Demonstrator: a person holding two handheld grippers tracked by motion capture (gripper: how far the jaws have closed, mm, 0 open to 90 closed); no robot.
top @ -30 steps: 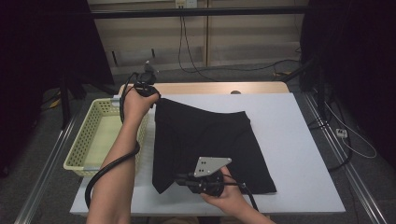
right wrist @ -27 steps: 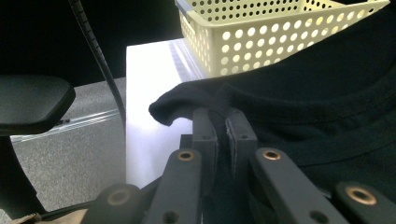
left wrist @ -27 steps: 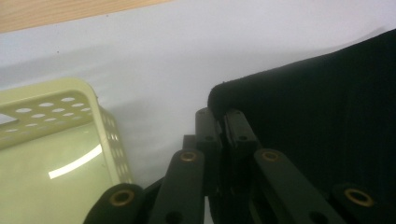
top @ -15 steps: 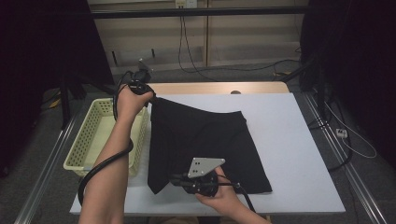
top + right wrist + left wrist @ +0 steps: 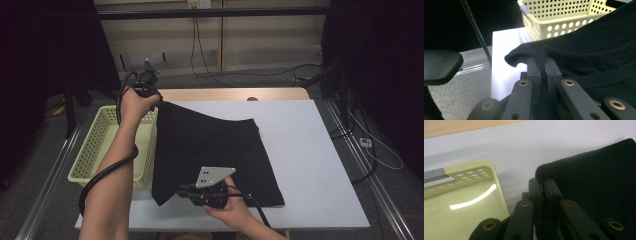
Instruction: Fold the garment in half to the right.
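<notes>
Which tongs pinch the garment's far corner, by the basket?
The left tongs: they grip the black garment at its far corner beside the yellow basket. The right tongs clamp its near edge.

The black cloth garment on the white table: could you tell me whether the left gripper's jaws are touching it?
Touching. In the left gripper view, the left gripper has its jaws shut on a corner of the black cloth garment, fabric pinched between them.
</notes>
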